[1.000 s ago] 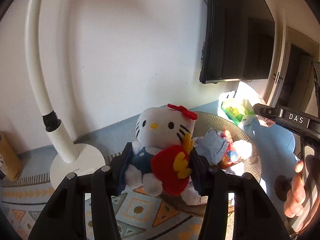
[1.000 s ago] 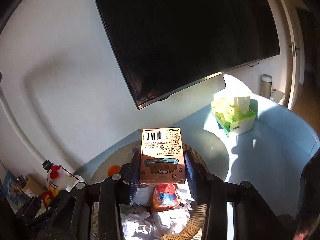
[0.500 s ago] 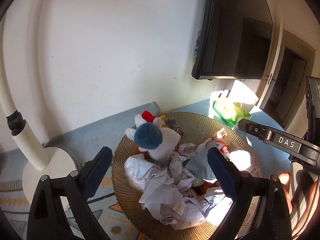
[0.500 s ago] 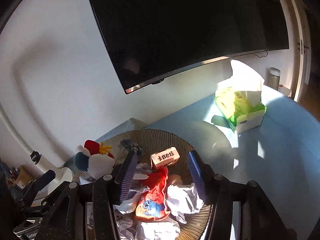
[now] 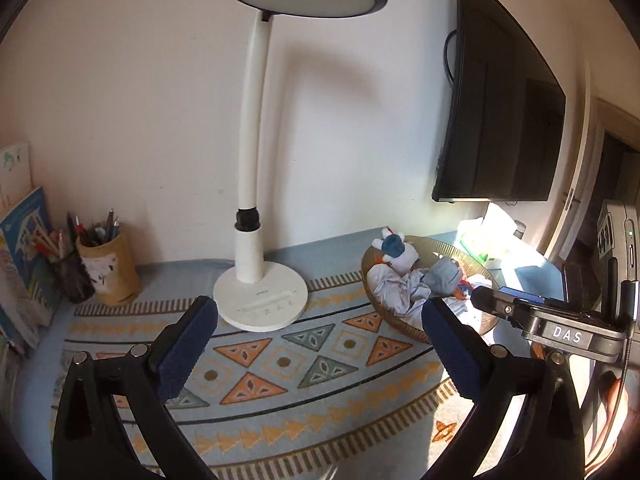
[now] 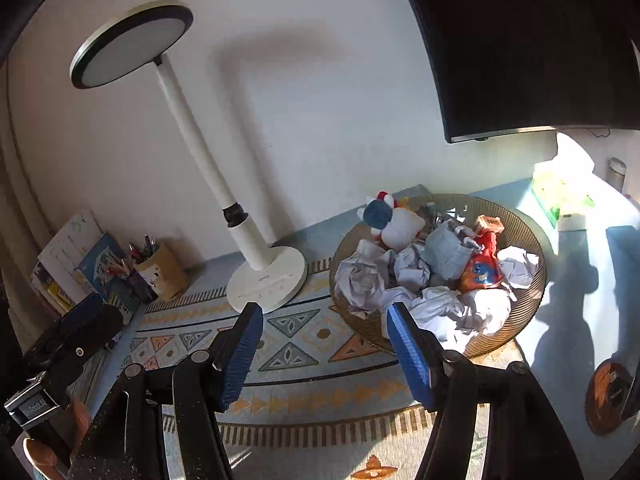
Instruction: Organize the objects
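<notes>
Left wrist view: left tongs (image 5: 320,322) spread wide after just opening, nothing between the pads, over the patterned mat (image 5: 280,364) on the tabletop (image 5: 188,270). One desk lamp (image 5: 262,298) stands complete, head included. One woven basket (image 5: 374,298) sits right of the lamp base, half hidden behind the right pad; the Hello Kitty plush (image 5: 394,254) lies head-down at its far rim on crumpled paper (image 5: 394,290). One pen cup (image 5: 108,272) and books (image 5: 24,264) at left, the books cut by the frame edge. The right tongs' side shows at the right edge.

Right wrist view: right tongs (image 6: 324,354) part open, having just widened, empty, over the mat. The basket (image 6: 524,232) shows almost whole here: one plush (image 6: 394,220), one small snack box (image 6: 490,224), one red snack packet (image 6: 482,266), several paper balls (image 6: 366,280), count unclear. Tissue pack (image 6: 560,190) washed out by sunlight. Left tongs' body shows at the lower left edge, pads hidden.
</notes>
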`<action>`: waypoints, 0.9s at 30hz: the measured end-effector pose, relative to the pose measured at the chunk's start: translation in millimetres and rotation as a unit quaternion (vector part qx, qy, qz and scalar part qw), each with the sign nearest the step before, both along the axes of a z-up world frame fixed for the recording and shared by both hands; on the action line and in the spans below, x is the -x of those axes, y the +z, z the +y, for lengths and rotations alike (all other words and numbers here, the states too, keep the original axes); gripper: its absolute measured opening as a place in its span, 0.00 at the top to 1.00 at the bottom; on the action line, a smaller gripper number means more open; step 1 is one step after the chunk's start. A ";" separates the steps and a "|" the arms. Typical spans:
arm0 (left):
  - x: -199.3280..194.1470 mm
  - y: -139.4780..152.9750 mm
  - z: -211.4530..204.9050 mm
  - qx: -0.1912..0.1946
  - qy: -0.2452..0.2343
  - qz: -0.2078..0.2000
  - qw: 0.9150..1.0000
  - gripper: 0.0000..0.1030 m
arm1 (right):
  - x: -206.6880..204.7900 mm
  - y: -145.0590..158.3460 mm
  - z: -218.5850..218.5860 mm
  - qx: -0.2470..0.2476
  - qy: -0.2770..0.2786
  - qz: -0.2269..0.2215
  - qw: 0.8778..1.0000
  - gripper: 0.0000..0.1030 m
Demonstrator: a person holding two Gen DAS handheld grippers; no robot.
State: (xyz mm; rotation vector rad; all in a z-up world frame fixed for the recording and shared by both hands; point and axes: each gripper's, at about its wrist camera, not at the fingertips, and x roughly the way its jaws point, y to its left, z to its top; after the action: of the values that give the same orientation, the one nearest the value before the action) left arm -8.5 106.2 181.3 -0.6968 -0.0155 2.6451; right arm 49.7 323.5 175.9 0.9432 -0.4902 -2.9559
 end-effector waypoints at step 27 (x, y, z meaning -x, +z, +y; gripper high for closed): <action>7.3 -171.6 -116.9 0.003 0.187 -0.203 0.961 0.01 | 36.4 -155.3 -120.3 -0.124 0.065 -0.153 0.978 0.36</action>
State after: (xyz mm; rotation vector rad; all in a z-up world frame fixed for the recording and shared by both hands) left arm -15.8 -10.7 9.7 -1.3426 -0.2792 2.7932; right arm 13.3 203.2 20.7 1.4067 -0.0509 -2.8088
